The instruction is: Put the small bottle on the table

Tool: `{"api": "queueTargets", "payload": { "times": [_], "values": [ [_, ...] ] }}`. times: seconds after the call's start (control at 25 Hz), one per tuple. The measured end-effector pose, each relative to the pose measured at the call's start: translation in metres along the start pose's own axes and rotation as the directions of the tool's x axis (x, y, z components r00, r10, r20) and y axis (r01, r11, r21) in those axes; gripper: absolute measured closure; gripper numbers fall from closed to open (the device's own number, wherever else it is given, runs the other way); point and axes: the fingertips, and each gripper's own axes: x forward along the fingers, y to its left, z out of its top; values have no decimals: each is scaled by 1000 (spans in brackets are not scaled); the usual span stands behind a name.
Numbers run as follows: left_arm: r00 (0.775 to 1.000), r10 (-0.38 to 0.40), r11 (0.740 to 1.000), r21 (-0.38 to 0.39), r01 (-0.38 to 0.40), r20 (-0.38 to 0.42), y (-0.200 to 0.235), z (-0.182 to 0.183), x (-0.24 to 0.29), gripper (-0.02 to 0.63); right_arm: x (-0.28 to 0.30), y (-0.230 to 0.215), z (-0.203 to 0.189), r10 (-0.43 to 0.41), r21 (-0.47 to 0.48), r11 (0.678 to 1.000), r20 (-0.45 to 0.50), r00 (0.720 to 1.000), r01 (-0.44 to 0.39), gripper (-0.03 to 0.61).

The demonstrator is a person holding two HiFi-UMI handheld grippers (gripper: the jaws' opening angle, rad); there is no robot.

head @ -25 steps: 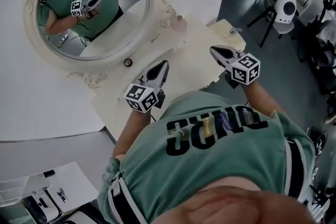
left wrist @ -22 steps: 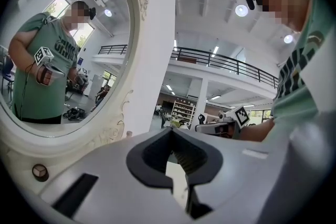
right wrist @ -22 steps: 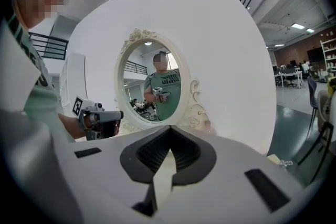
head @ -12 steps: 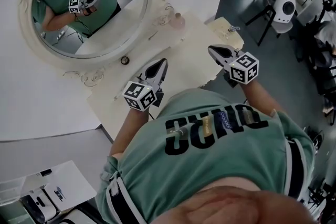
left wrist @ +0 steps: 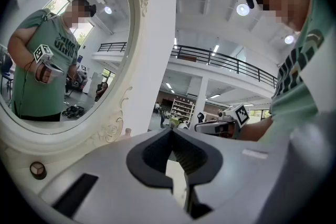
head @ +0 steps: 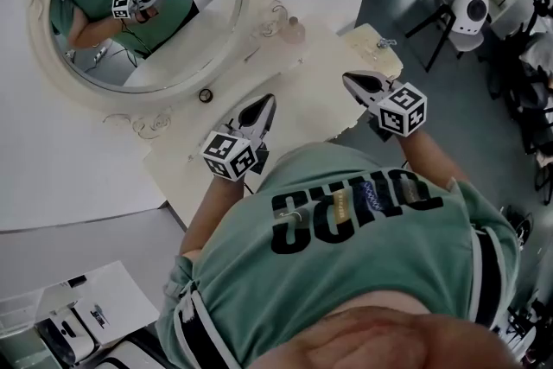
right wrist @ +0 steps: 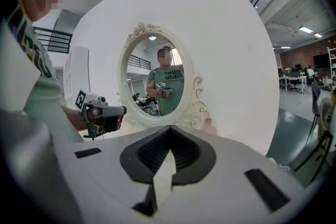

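The oval mirror [head: 138, 13] stood behind the cream table [head: 311, 99]. The left gripper [head: 266, 104] and right gripper [head: 349, 79] hovered above it, both with jaws together and empty. The small bottle [head: 295, 30] stood on the table beside the mirror's frame

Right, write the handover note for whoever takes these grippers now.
Left gripper: shut, empty, held over the table.
Right gripper: shut, empty, over the table's right part.
Small bottle: stands on the table beside the lower right of the mirror, and neither gripper touches it.
Done: the bottle seems already placed.
Left: nothing obvious; check that it stands steady.
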Motion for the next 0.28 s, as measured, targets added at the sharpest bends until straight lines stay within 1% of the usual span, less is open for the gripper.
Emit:
{"api": "queueTargets", "payload": {
  "times": [0.28],
  "values": [
    [1000,0,1000,-4,-1,-6,0,-1,-2,604,-1,2,-2,2,-7,1000,-5,1000,-2,584]
  ]
}}
